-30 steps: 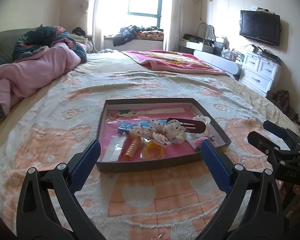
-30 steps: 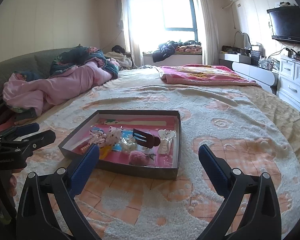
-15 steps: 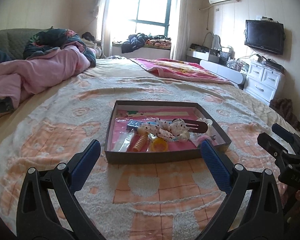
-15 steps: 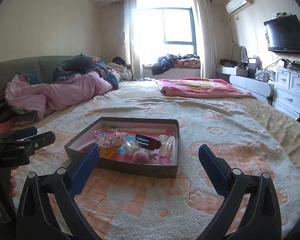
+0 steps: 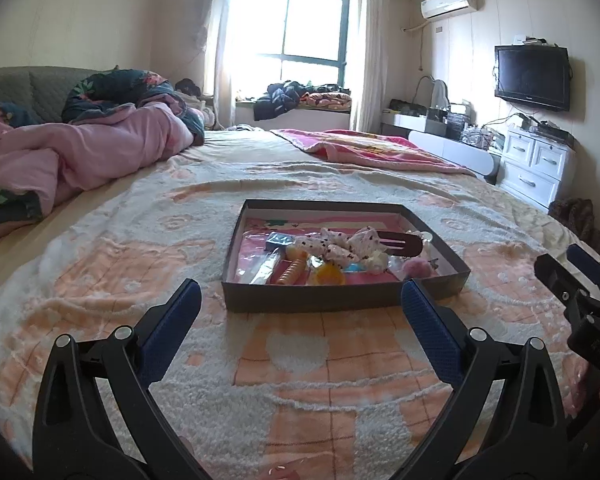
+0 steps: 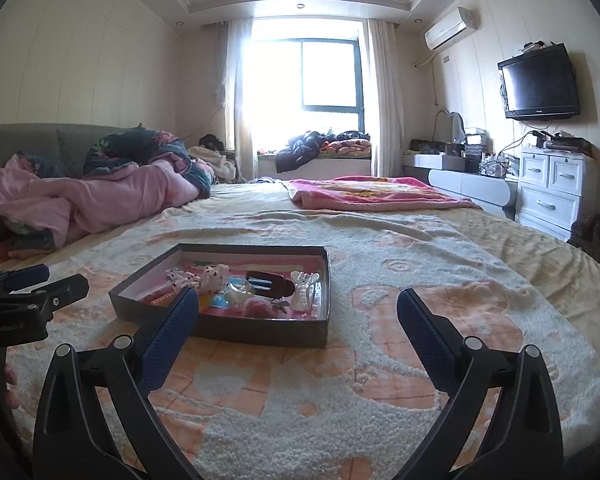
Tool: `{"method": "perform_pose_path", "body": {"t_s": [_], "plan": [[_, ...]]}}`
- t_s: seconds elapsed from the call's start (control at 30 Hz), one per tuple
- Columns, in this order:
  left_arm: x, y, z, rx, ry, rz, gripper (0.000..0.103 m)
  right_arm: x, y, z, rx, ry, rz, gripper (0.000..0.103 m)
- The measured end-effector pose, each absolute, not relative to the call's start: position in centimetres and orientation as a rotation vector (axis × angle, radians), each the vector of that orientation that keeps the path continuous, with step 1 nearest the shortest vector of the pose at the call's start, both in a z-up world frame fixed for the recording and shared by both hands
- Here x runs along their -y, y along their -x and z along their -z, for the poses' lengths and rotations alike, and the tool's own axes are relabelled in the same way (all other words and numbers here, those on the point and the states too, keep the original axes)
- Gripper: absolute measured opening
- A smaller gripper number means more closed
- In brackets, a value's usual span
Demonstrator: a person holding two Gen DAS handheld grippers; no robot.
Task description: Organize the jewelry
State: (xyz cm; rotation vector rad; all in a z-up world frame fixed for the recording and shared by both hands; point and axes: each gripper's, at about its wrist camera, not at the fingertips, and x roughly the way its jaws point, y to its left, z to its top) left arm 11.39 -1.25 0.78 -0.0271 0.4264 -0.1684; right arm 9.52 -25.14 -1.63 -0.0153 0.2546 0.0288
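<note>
A shallow dark box (image 5: 312, 298) (image 6: 260, 330) with a pink floor lies on the bed. Inside are several hair accessories: a brown hair clip (image 5: 400, 245) (image 6: 270, 284), a spotted fabric scrunchie (image 5: 336, 246) (image 6: 216, 274), an orange spiral tie (image 5: 292, 270), a yellow ring (image 5: 329, 274), a clear claw clip (image 6: 304, 290) and a pink pompom (image 5: 417, 268) (image 6: 256, 307). My left gripper (image 5: 300, 304) is open, low over the blanket just short of the box. My right gripper (image 6: 298, 308) is open too, near the box's right corner. Both hold nothing.
The bed is covered by a cream and orange fuzzy blanket (image 5: 300, 380). A pink quilt (image 5: 80, 160) is heaped at the left, a red blanket (image 6: 376, 194) lies at the far end. White drawers (image 6: 552, 192) and a wall TV (image 6: 540, 82) stand on the right.
Both grippers have dropped lower and tilted up, so the box looks flatter and more of the room and ceiling shows. Both stayed open; the items in the box have not moved.
</note>
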Motion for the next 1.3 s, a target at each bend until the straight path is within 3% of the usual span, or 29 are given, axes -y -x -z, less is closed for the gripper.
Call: {"method": "perform_pose_path", "body": {"t_s": [1.3], "plan": [[1.0, -11.5, 0.2, -0.412, 0.018, 0.148, 0.092, 23.8, -10.0, 3.5, -0.314, 0.023, -0.077, 0.097]]}}
